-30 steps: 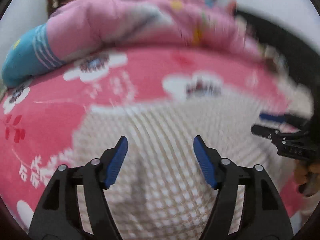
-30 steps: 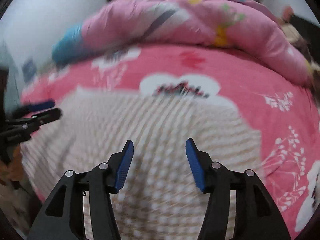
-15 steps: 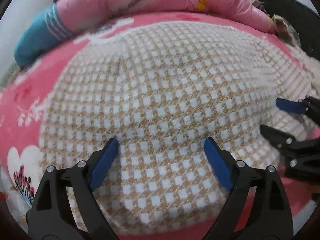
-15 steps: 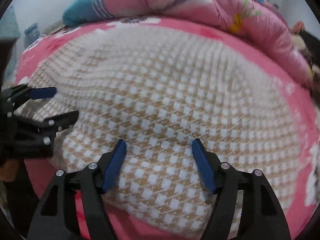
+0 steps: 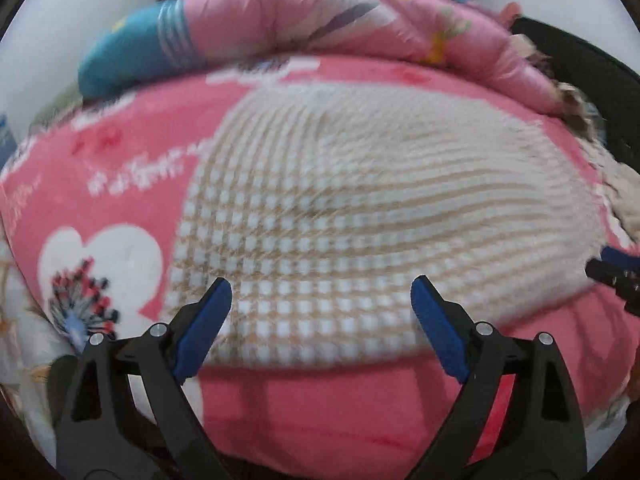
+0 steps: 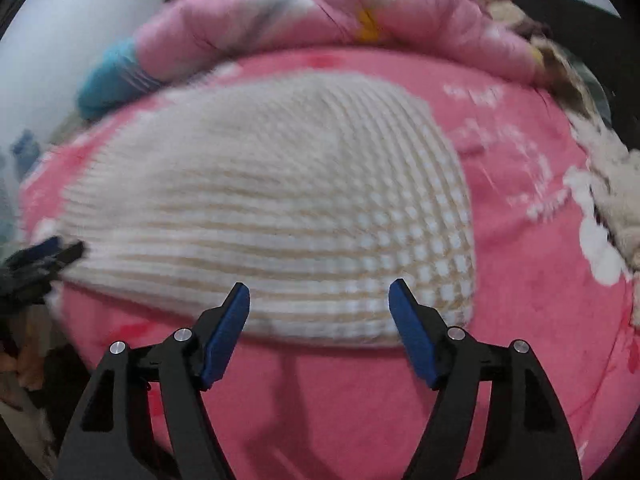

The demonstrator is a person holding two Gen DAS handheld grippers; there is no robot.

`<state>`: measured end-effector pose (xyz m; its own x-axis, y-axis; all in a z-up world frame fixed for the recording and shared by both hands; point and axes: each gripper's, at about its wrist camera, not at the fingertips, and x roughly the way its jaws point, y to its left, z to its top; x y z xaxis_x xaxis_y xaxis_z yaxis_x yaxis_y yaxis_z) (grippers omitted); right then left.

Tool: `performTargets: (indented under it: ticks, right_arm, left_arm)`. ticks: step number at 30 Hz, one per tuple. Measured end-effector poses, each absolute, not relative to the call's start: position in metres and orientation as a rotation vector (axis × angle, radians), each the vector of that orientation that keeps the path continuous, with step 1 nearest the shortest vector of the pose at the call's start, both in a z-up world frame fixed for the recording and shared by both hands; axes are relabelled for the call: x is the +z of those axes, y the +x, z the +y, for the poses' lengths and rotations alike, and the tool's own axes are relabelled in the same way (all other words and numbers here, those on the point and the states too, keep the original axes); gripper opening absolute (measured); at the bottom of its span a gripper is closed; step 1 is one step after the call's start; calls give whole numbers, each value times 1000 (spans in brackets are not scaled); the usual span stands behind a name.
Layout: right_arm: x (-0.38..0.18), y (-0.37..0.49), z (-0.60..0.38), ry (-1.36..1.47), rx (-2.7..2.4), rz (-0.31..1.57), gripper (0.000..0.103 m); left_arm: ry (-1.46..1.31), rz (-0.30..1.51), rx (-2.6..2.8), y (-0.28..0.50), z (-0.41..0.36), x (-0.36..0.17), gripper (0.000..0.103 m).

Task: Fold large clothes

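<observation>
A large beige-and-white checked knit garment (image 5: 360, 208) lies spread flat on a pink flowered bedsheet (image 5: 120, 168); it also shows in the right wrist view (image 6: 280, 208). My left gripper (image 5: 322, 304) is open and empty, just above the garment's near left edge. My right gripper (image 6: 320, 304) is open and empty, above the garment's near right edge. The right gripper's tip shows at the right edge of the left wrist view (image 5: 614, 270). The left gripper's tip shows at the left edge of the right wrist view (image 6: 44, 256).
A rolled pink quilt (image 5: 340, 24) with a blue end (image 5: 128, 56) lies along the far side of the bed, also in the right wrist view (image 6: 320, 16). A fluffy cream item (image 6: 612, 184) lies at the right. The bed's near edge drops off below the garment.
Both grippers have pulled back toward the bed's near edge and stayed open. The garment now lies farther ahead, with its near hem and pink sheet below it in view.
</observation>
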<state>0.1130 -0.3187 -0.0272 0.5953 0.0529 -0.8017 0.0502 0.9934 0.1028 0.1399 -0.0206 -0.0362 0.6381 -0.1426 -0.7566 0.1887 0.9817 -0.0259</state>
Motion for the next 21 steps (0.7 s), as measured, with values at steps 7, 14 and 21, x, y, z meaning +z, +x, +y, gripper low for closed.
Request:
performTargets:
  ticks: [7, 14, 21]
  right_arm:
    - [12, 67, -264, 84, 38, 768, 96]
    - [29, 24, -243, 52, -74, 680, 96]
    - [22, 15, -219, -29, -196, 724, 96]
  left_arm:
    - [-10, 774, -194, 79, -30, 3, 95]
    - [-37, 755, -129, 37, -23, 6, 95]
    - [25, 788, -51, 33, -27, 13, 95]
